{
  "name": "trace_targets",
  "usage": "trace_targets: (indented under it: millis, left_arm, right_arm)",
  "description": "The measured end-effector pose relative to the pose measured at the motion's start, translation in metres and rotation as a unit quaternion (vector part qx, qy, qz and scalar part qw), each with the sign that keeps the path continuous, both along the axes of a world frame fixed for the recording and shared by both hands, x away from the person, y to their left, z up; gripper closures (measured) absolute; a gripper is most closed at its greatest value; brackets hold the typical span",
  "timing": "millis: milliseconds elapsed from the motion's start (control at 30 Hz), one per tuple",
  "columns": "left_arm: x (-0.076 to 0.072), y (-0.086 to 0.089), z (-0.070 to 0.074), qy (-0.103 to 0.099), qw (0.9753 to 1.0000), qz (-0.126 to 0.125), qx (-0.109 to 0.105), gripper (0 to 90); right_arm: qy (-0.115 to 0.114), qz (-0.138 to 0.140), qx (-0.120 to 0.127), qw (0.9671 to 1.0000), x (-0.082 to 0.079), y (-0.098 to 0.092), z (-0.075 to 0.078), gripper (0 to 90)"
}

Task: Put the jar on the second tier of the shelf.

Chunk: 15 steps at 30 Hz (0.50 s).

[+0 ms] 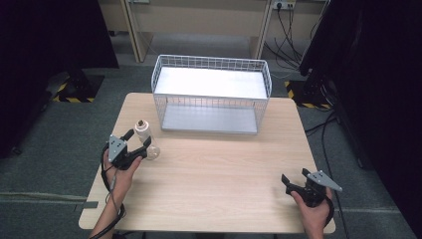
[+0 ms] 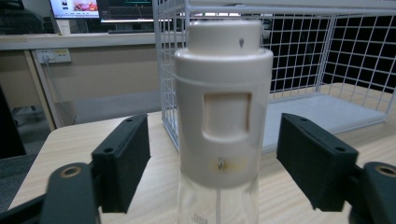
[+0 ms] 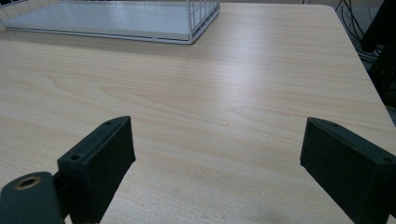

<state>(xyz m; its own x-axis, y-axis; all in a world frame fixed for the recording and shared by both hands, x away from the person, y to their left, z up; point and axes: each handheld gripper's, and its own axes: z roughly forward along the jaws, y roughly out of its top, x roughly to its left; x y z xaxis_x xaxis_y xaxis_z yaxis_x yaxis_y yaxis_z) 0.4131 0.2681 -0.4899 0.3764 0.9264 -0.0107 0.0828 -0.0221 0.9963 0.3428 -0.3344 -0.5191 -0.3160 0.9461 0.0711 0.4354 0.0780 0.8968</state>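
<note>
In the high view I see the bottle (image 1: 145, 137) upright on the table (image 1: 209, 174), just front-left of the basket (image 1: 211, 94), with my left gripper (image 1: 139, 140) around it. In the left gripper view the jaws stand spread either side of the bottle (image 2: 223, 126), clear of it. In the right gripper view my right gripper (image 3: 217, 170) is spread wide over bare table (image 3: 210, 93), well apart from the basket (image 3: 140, 21).

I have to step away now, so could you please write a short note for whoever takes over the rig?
Left claw: open, jaws on either side of the bottle, not yet closed on it.
Right claw: open, holding nothing, over the near right of the table.
The bottle stands upright on the table, left of the wire basket.
Done: left claw lined up on the bottle.
Left: probably close, lift, and perhaps move it to the basket.
</note>
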Motion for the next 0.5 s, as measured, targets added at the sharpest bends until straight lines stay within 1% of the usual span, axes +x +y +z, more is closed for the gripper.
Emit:
trace_targets:
  millis: [33, 100, 133, 233, 267, 300, 500]
  left_arm:
    - [0.0014, -0.0004, 0.0013, 0.000, 1.0000, -0.003, 0.000, 30.9]
    - [0.0039, -0.0016, 0.0034, -0.003, 1.0000, -0.004, -0.001, 33.9]
    - [0.0053, -0.0021, 0.0046, -0.004, 1.0000, -0.004, -0.001, 33.9]
    - [0.0076, -0.0024, 0.0061, -0.004, 1.0000, -0.005, -0.003, 40.0]
    - [0.0086, -0.0020, 0.0061, -0.005, 0.9999, -0.012, -0.010, 42.8]
    - [0.0086, -0.0024, 0.0060, -0.006, 0.9999, -0.013, -0.009, 45.2]
    - [0.0086, -0.0020, 0.0061, -0.006, 0.9999, -0.013, -0.010, 45.6]
  right_arm:
    - [0.001, 0.000, 0.000, 1.0000, 0.0001, -0.0001, 0.0000, 10.2]
    - [0.001, 0.000, 0.000, 1.0000, 0.0002, -0.0002, 0.0000, 10.2]
    - [0.001, 0.000, 0.000, 1.0000, 0.0002, -0.0002, 0.0000, 10.2]
    - [0.001, 0.001, 0.001, 1.0000, 0.0001, -0.0003, 0.0000, 10.2]
    - [0.001, 0.001, 0.001, 1.0000, 0.0001, -0.0004, 0.0000, 10.2]
    - [0.001, 0.001, 0.001, 1.0000, 0.0001, -0.0004, 0.0000, 10.2]
    - [0.001, 0.001, 0.000, 1.0000, 0.0002, -0.0003, 0.0000, 10.2]
